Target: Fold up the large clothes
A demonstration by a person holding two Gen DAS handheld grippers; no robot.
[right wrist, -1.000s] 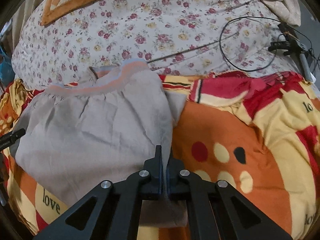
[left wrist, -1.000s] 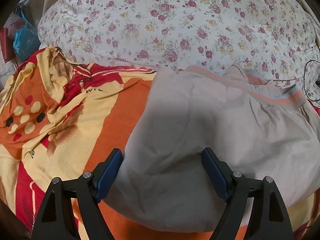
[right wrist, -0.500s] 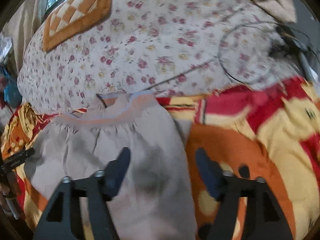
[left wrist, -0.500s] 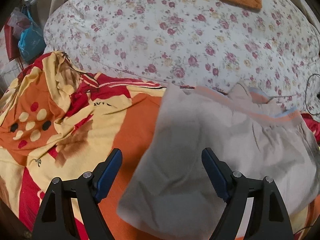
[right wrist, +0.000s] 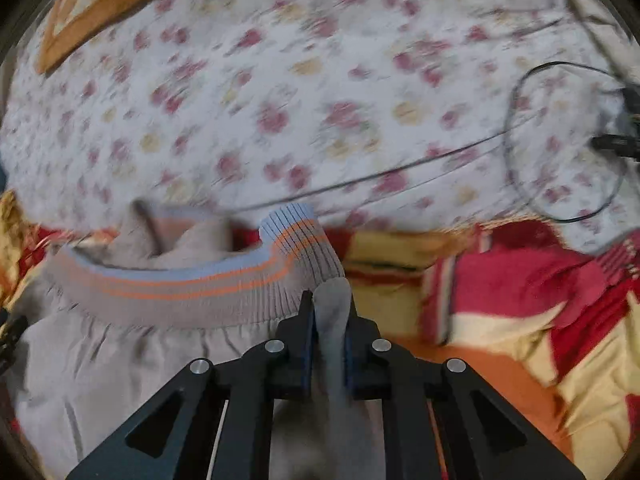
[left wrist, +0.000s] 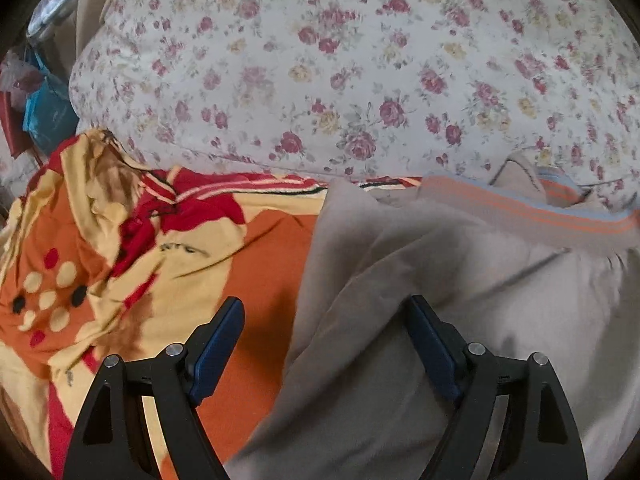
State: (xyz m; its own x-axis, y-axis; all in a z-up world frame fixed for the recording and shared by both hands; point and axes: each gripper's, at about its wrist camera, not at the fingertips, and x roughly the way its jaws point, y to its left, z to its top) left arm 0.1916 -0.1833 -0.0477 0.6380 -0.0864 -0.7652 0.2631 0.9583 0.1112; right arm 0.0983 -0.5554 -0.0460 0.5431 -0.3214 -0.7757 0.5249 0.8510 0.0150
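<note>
Right gripper (right wrist: pixel 329 334) first: its jaws have just been closing, and a fold of grey cloth stands pinched between the blue pads. That cloth belongs to the grey trousers (right wrist: pixel 120 364), and the pinch sits right at the end of the waistband (right wrist: pixel 192 280), the ribbed band with orange and pale blue stripes, which curls up and over just beyond the fingertips. The view here is smeared with motion blur.

Over to the left gripper (left wrist: pixel 324 344): jaws wide apart, nothing clamped. The near edge of the trousers (left wrist: pixel 460 280) runs between the fingers; one pad (left wrist: pixel 218 344) hangs over the orange blanket (left wrist: pixel 168 260) beside the trousers, the other (left wrist: pixel 430 346) over the grey cloth itself. Whether either pad touches the fabric cannot be told.

The trousers lie spread on the blanket, a loud thing in orange, red and cream with dots. The waistband is at the far side of the trousers, right against the floral quilt (left wrist: pixel 340 80) that rises behind them. Beyond the waistband in the right view, a thin black cable (right wrist: pixel 560 140) loops across the quilt, and an orange checked pillow (right wrist: pixel 104 4) lies farther back on it. A blue bag (left wrist: pixel 48 108) hangs past the blanket's far corner in the left view.
</note>
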